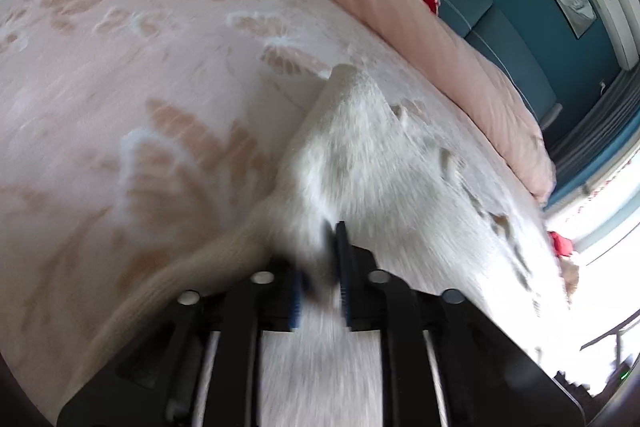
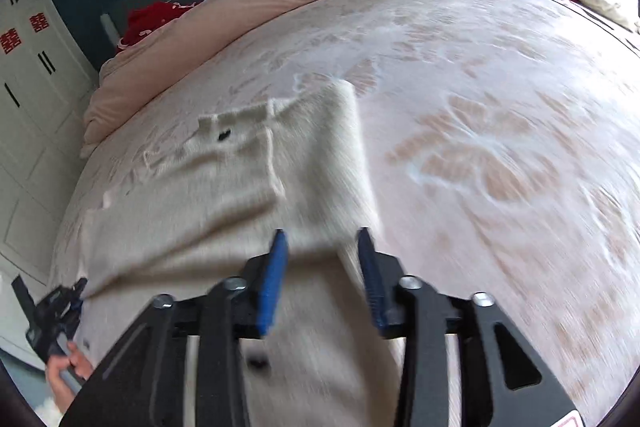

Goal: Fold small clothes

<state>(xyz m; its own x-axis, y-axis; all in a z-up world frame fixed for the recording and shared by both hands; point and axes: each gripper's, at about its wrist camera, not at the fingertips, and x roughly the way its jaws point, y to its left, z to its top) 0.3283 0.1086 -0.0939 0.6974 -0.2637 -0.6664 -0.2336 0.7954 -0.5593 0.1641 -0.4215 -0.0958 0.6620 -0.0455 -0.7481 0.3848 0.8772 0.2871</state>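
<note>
Pinching fuzzy white knit garment (image 1: 372, 163), left gripper (image 1: 320, 267) clenched; right gripper (image 2: 322, 263) released above it.

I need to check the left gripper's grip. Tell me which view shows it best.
The left wrist view: the left gripper is seen close up, shut on the white garment. The right wrist view shows it only small at the frame's edge, at the garment's corner.
</note>
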